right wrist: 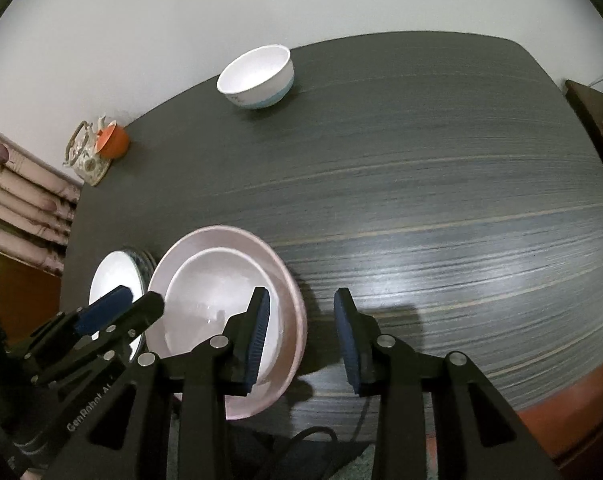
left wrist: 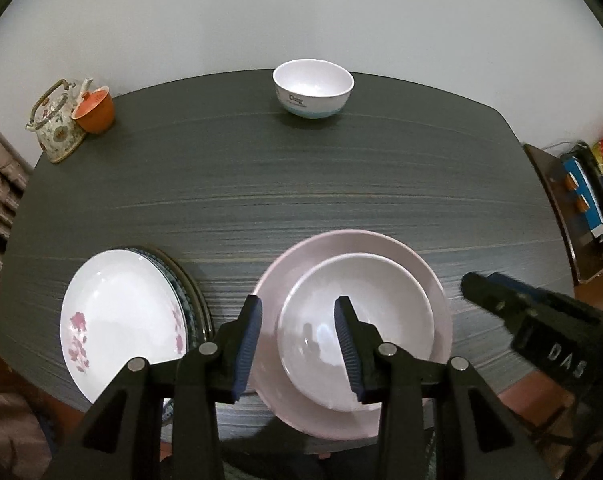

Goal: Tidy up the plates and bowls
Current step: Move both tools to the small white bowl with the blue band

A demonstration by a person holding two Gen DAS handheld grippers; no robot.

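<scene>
A white bowl [left wrist: 357, 328] sits nested in a wider pale pink dish [left wrist: 425, 272] at the table's near edge. My left gripper [left wrist: 299, 340] hovers open over their left rim, and its pads touch nothing. My right gripper [right wrist: 303, 336] is open too, straddling the pink dish's [right wrist: 289, 280] right rim from above without pressing it. To the left lies a stack of plates topped by a white plate with pink flowers [left wrist: 121, 312]. Alone at the far edge stands a white bowl with a blue base [left wrist: 313, 88].
At the dark table's [left wrist: 301, 184] far left corner are a flowered teapot [left wrist: 55, 128] and an orange cup [left wrist: 95, 110]. A wall rises just behind the table. A low cabinet with clutter [left wrist: 581, 200] stands off the right side.
</scene>
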